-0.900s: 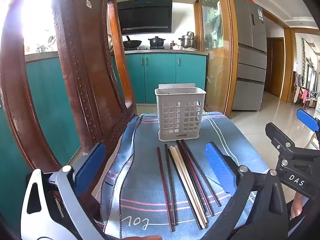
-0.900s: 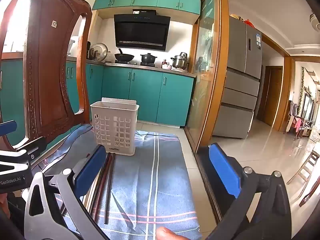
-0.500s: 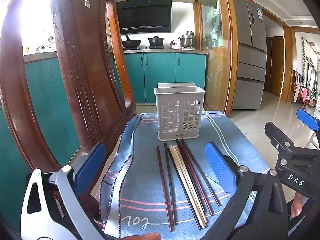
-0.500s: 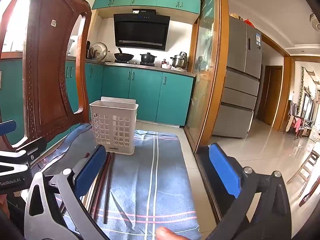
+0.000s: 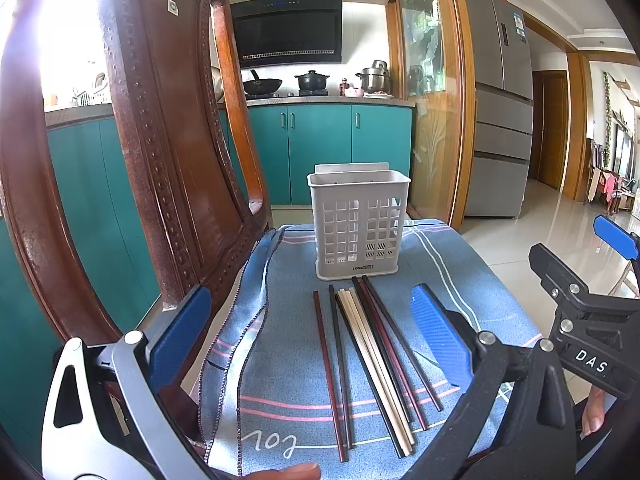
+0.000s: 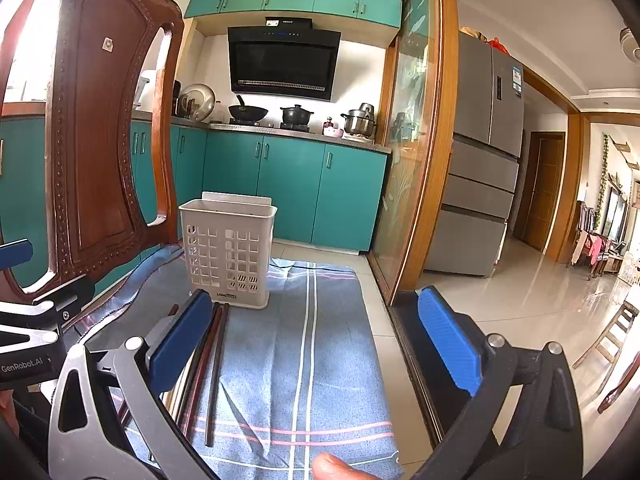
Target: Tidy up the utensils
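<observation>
The chopsticks (image 5: 372,364) lie in a loose row on the blue cloth (image 5: 280,360), with the white basket (image 5: 358,226) at their 12 o'clock. Both the left tool (image 5: 312,344) and right tool (image 6: 316,344) gape wide, empty. Best pinch one stick mid-length. Nothing has shifted since earlier.

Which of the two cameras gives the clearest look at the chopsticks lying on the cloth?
The left wrist view. There the chopsticks lie in full sight, fanned out on the blue cloth in front of the white basket. In the right wrist view only a few dark ones show, partly hidden behind a gripper finger.
</observation>
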The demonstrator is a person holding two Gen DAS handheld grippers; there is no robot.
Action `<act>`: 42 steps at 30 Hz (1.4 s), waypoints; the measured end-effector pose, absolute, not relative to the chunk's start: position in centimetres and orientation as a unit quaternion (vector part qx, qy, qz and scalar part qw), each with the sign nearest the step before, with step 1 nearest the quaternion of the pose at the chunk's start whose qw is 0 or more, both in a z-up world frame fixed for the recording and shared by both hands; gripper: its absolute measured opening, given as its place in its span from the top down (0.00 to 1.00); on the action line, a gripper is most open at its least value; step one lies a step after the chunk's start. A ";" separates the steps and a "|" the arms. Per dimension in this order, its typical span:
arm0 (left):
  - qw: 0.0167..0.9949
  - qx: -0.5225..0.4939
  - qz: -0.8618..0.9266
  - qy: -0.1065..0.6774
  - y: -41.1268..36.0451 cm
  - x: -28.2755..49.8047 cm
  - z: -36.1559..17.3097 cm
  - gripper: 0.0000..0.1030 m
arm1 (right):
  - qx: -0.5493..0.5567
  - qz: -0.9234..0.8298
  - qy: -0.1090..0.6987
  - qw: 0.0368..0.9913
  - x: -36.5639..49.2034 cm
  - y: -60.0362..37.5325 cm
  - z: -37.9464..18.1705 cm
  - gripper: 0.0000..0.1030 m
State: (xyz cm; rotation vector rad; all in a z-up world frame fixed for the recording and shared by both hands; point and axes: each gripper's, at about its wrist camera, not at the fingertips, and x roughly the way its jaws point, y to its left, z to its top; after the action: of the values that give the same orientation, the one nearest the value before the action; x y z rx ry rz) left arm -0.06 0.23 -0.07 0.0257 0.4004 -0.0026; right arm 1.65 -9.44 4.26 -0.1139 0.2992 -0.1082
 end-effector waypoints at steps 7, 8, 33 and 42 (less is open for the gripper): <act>0.980 0.014 -0.001 0.200 0.0 0.1 0.0 0.04 | -0.057 -0.055 0.149 0.986 1.6 -9.4 4.2 0.02; 0.980 0.015 -0.001 0.200 -0.4 0.1 -0.2 0.04 | -0.057 -0.055 0.149 0.986 1.6 -9.4 4.2 0.02; 0.980 0.016 -0.001 0.201 -0.3 0.1 -0.5 0.04 | -0.059 -0.054 0.147 0.986 1.2 -9.4 4.5 0.02; 0.979 0.016 0.000 0.201 -0.3 0.1 -0.7 0.04 | -0.059 -0.054 0.146 0.986 1.2 -9.4 4.5 0.02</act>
State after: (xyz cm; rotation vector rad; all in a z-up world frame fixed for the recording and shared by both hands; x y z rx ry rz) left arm 0.14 -0.29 -0.70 0.0332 0.4047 -0.0009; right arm 1.16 -9.39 4.51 -0.1188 0.2943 -0.1080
